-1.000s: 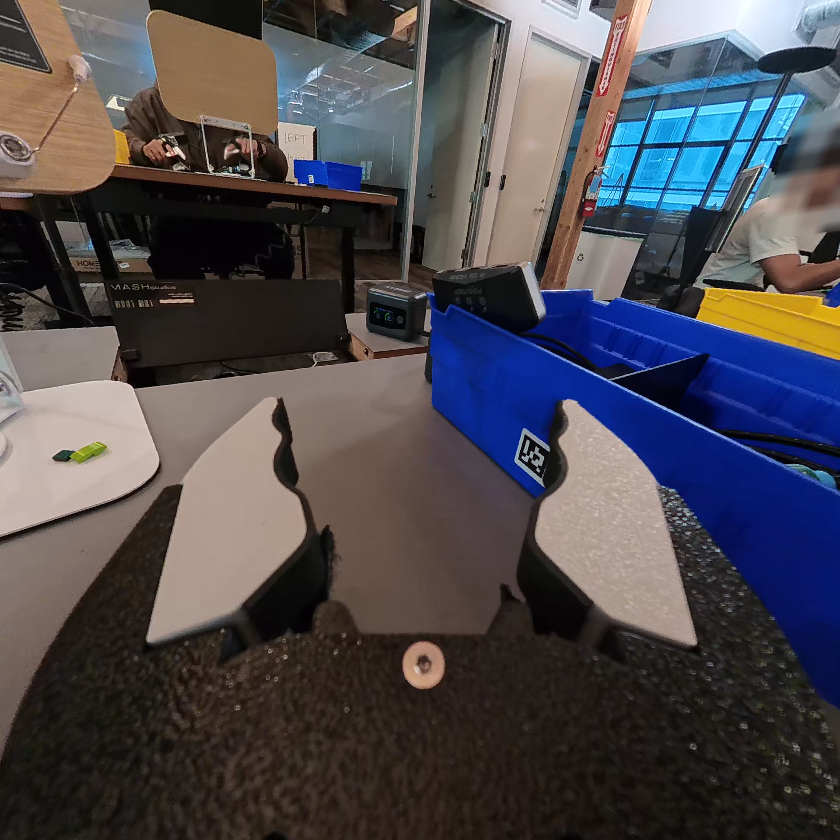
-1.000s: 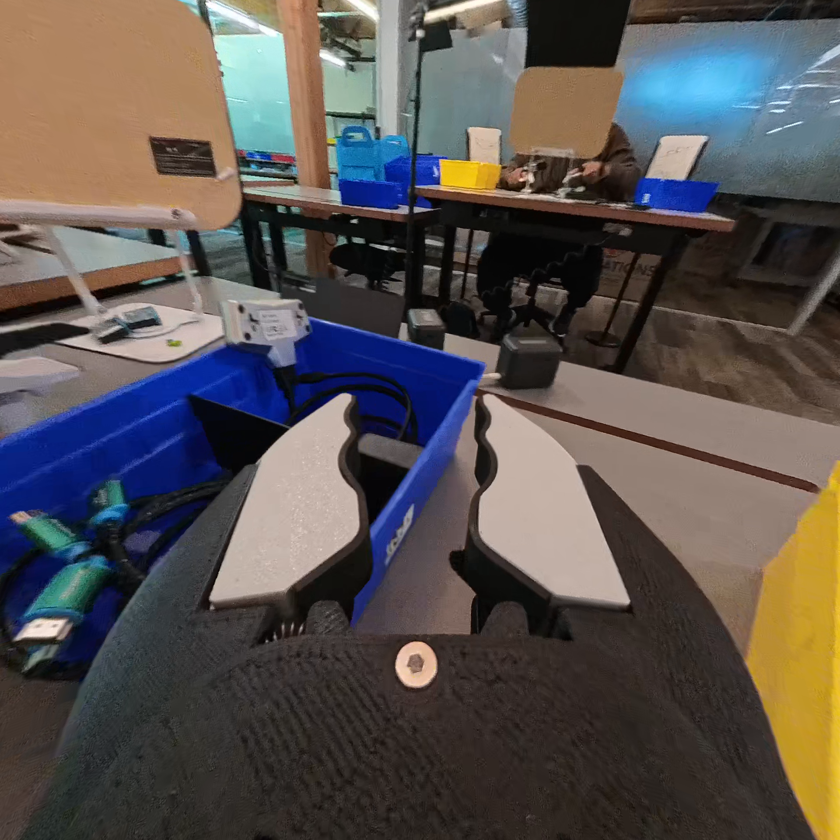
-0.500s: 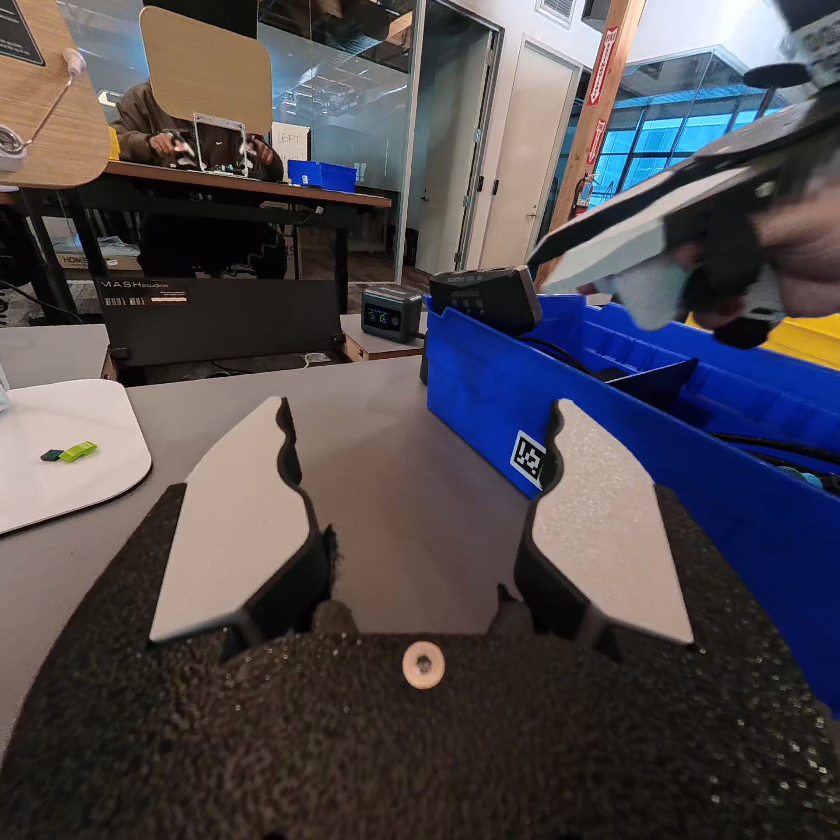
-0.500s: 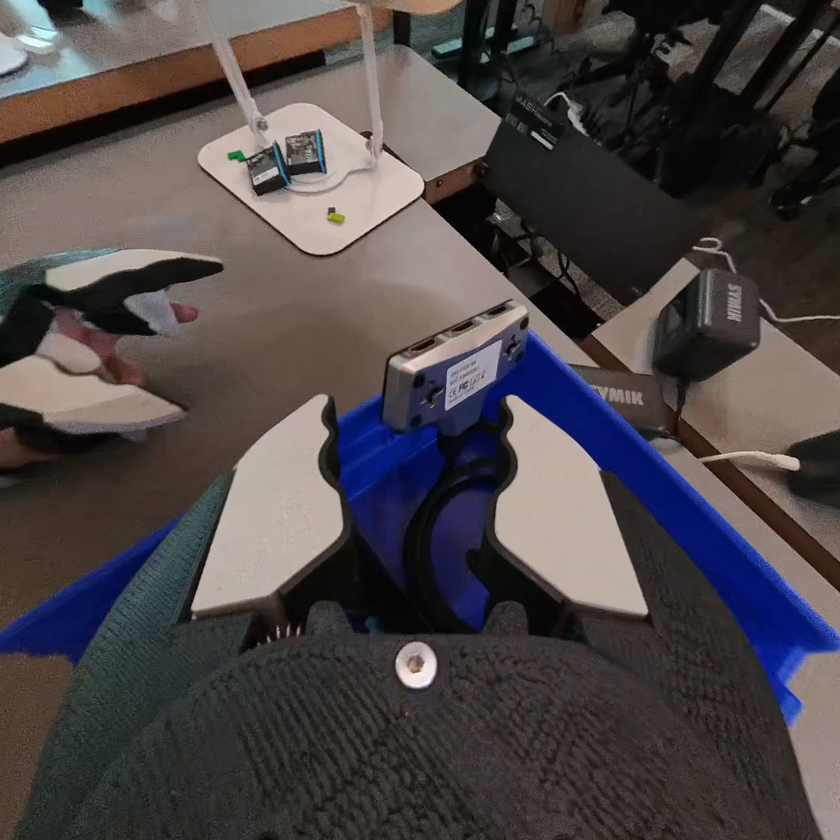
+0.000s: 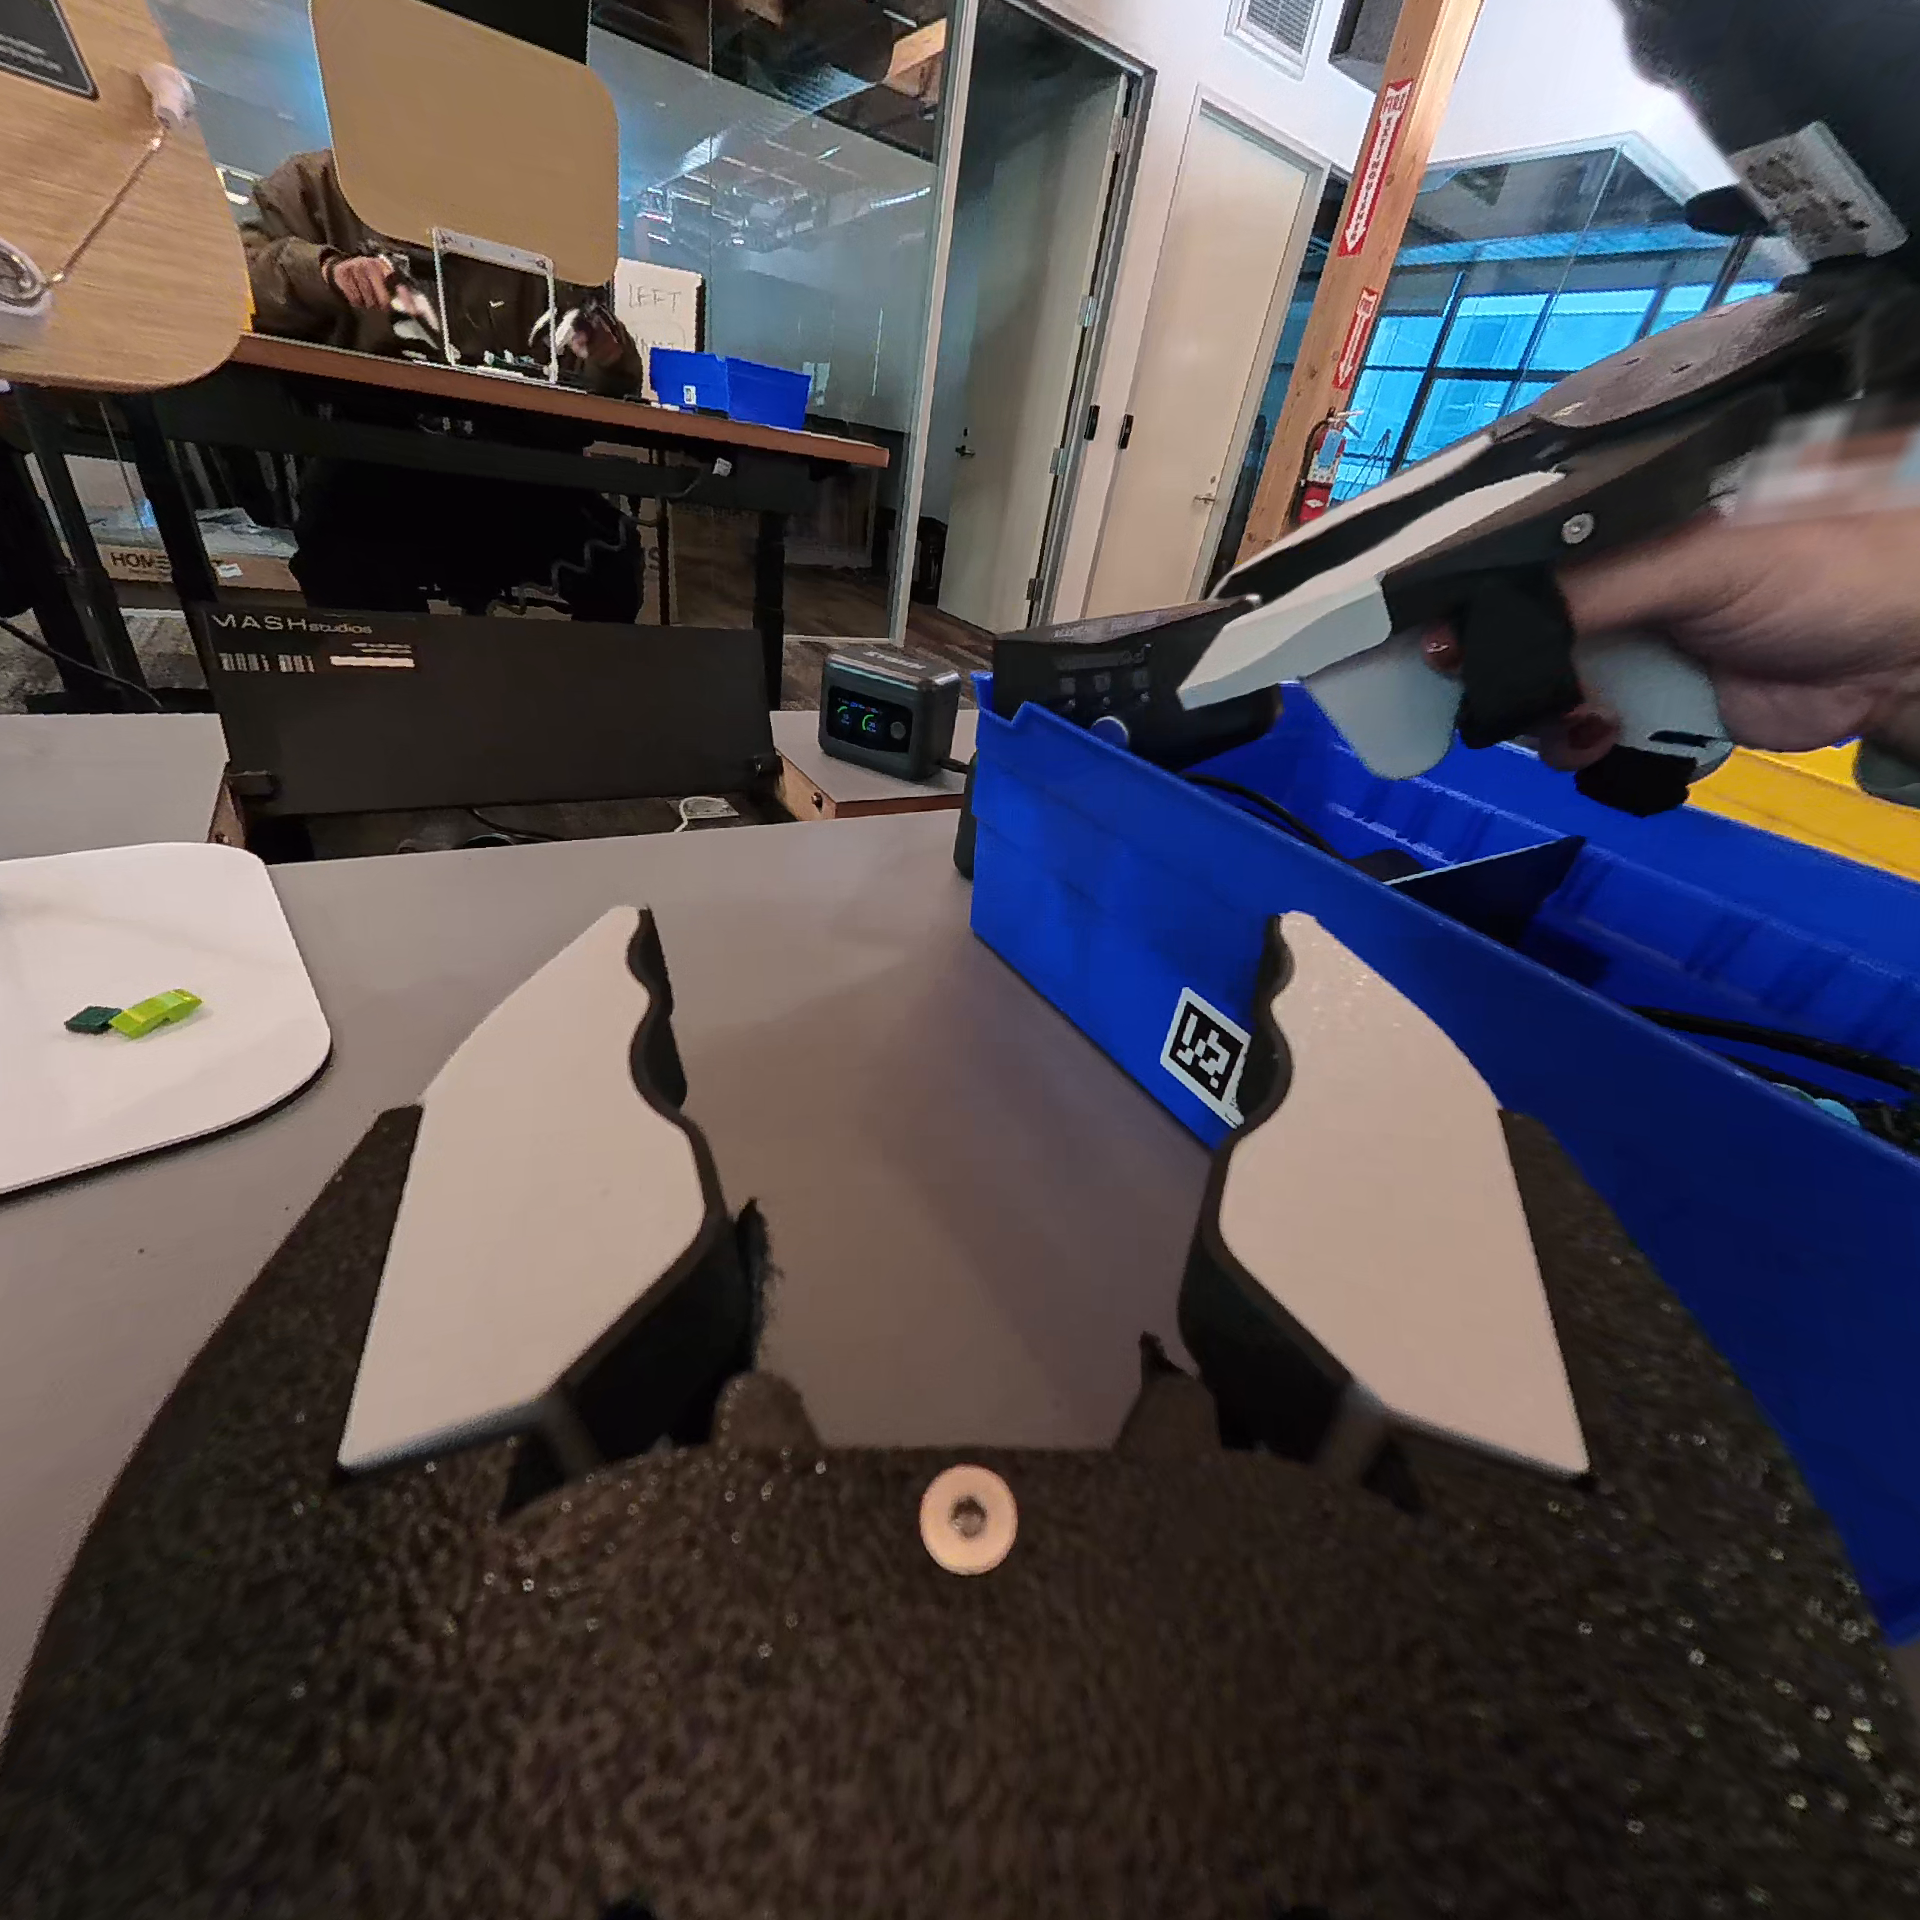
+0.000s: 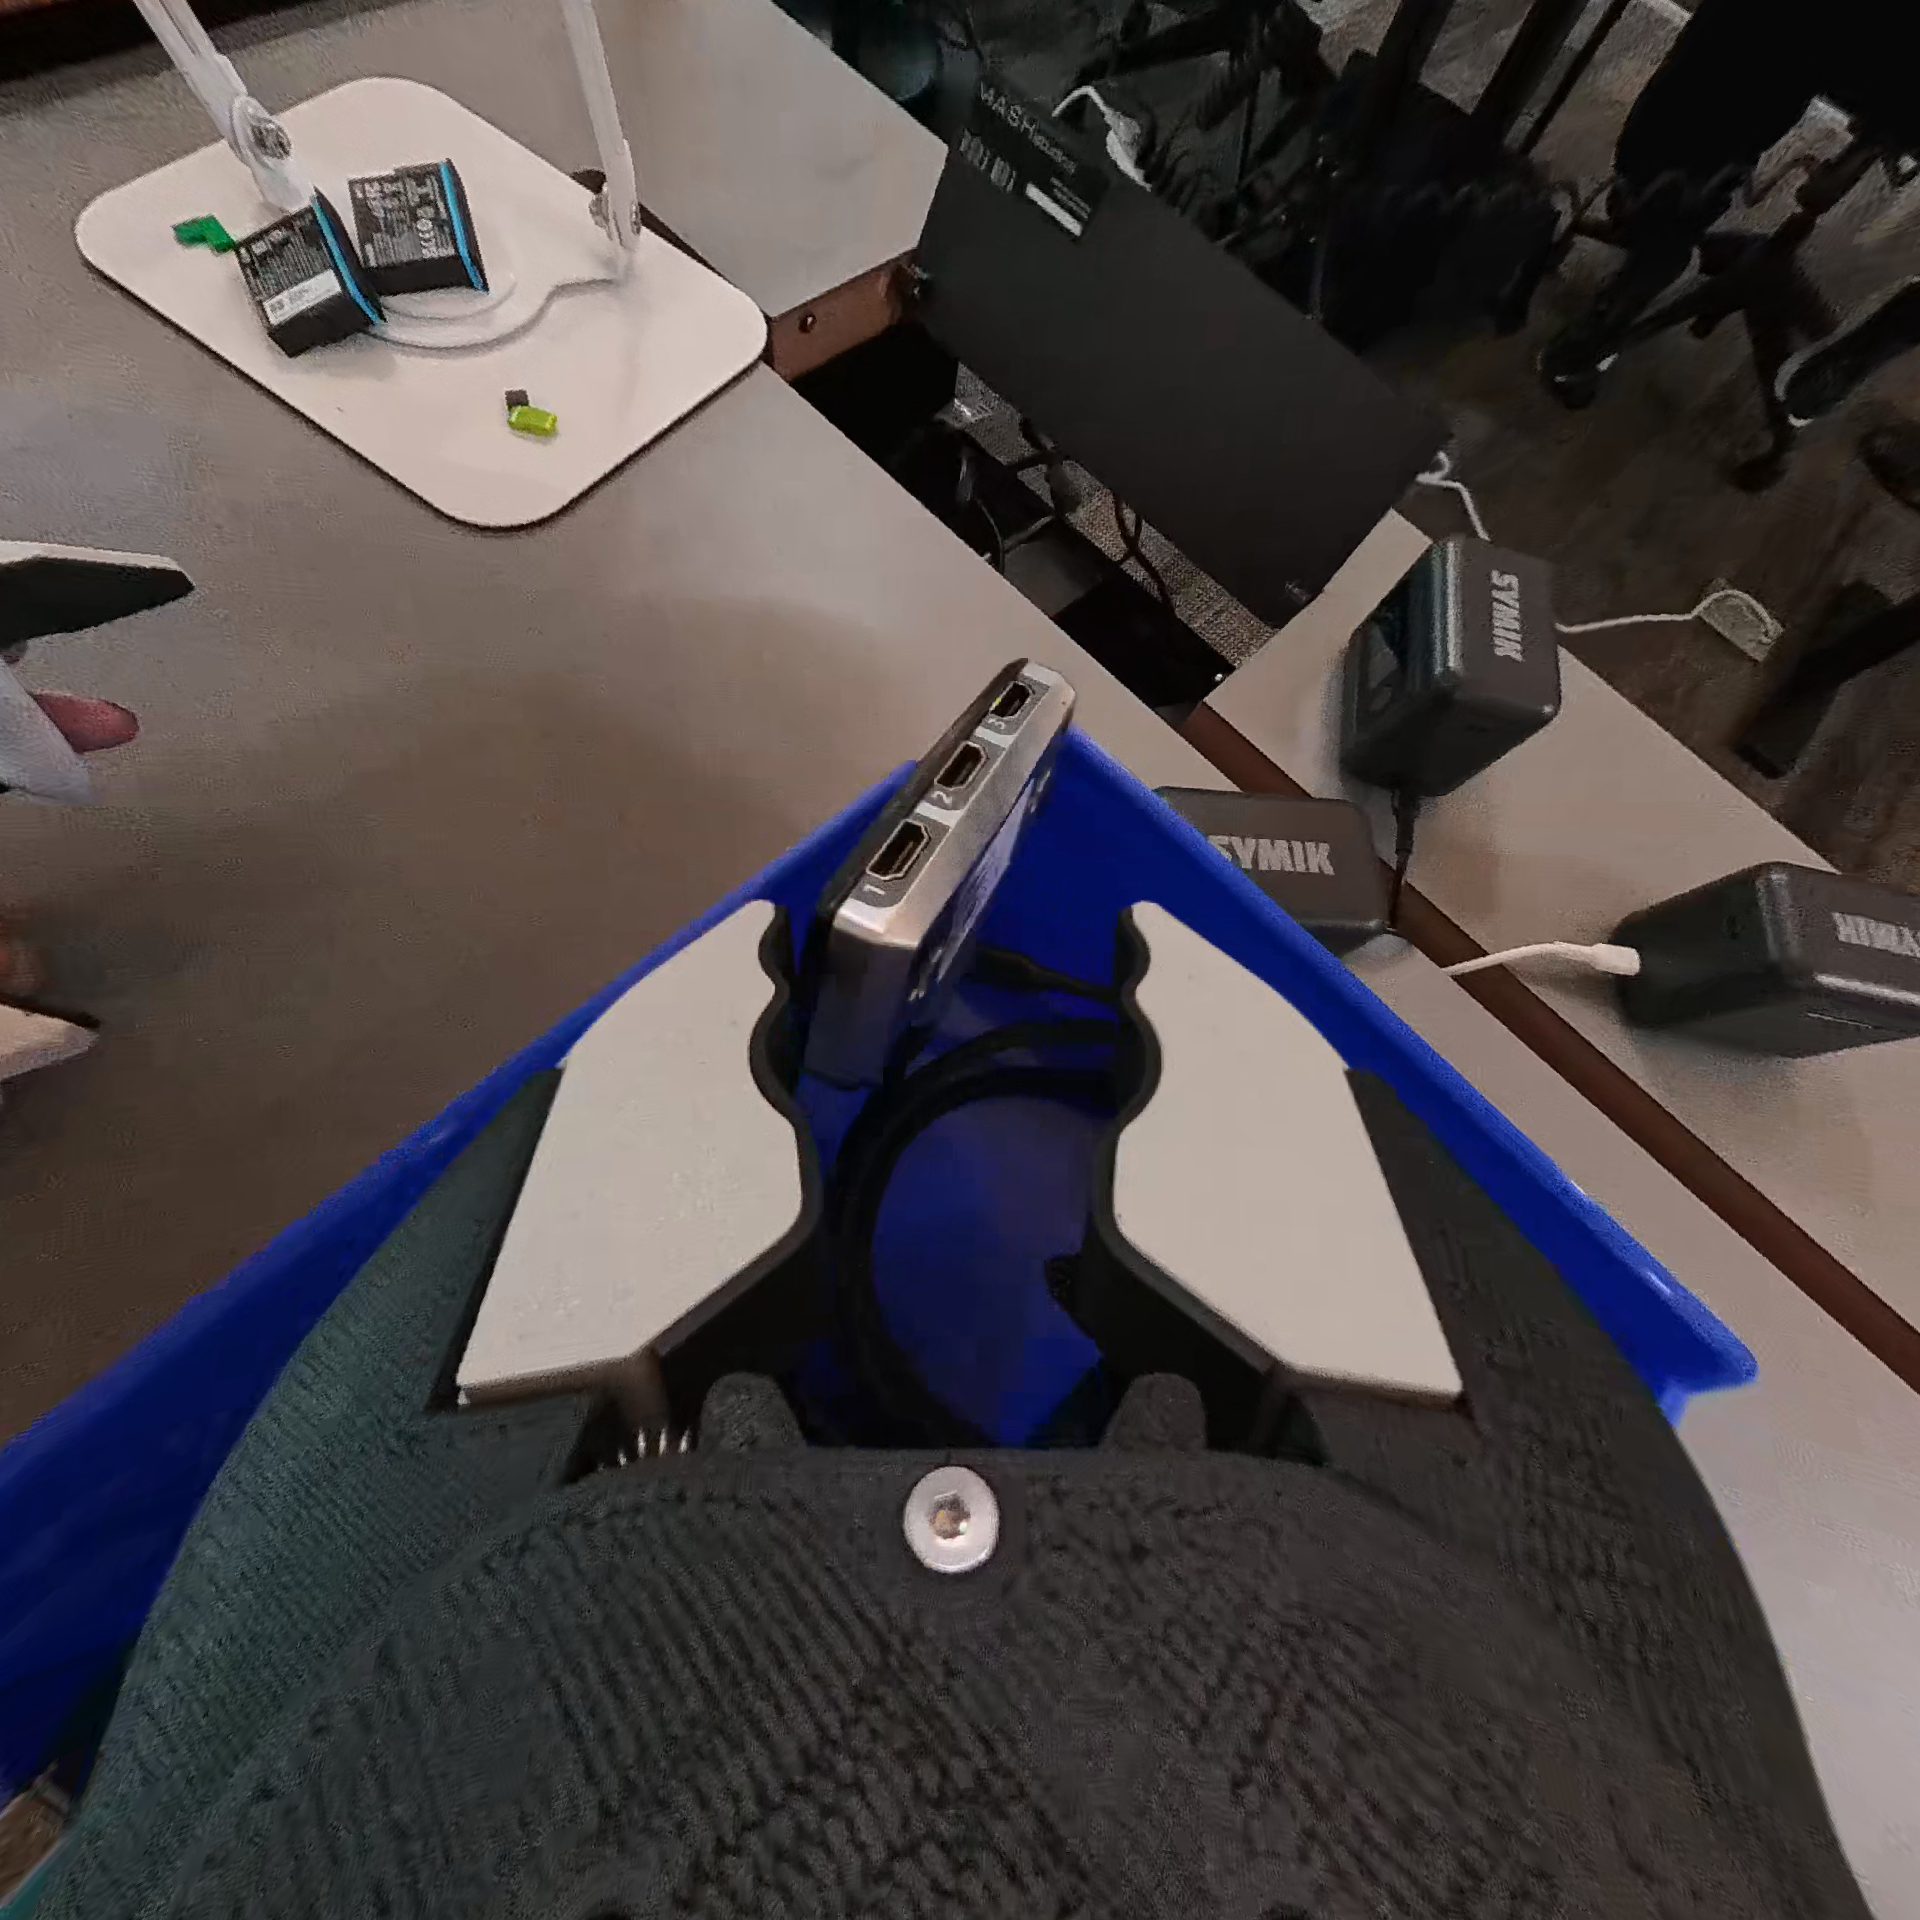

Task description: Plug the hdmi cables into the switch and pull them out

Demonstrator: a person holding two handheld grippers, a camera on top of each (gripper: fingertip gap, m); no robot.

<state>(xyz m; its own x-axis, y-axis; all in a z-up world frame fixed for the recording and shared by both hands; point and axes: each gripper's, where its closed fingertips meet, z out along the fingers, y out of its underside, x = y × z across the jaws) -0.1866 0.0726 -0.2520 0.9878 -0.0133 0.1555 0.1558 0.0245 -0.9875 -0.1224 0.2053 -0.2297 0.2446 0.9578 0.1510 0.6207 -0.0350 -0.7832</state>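
Note:
My left gripper [image 5: 956, 920] is open and empty, low over the grey table [image 5: 883, 1039], just left of a blue bin [image 5: 1143, 935]. My right gripper [image 6: 951, 914] is open and reaches down into the far end of the same bin [image 6: 1226, 925]. A grey switch box with three ports [image 6: 935, 862] stands tilted against the bin's corner, its lower part between my right fingers. It lies close to the left finger, with a gap to the right one. Its black cable [image 6: 935, 1081] coils below. The left wrist view shows the right gripper [image 5: 1210, 644] at the box [image 5: 1091, 665].
A white lamp base [image 6: 436, 343] on the table bears two black battery packs [image 6: 312, 275] and a small green piece [image 6: 530, 416]. Black power stations [image 6: 1455, 665] sit on the adjoining table. A yellow bin [image 5: 1808, 800] lies beyond the blue one. A person [image 5: 312, 260] sits at a far desk. Measured from the fingertips, the small green piece [image 6: 530, 416] is 20 cm or so from the left gripper and 30 cm from the right. The left camera catches it too, in the left wrist view [image 5: 155, 1006].
My right gripper swung from beside the bin to above it, tipped downward and came down around the switch box. My left gripper stayed open and barely moved.

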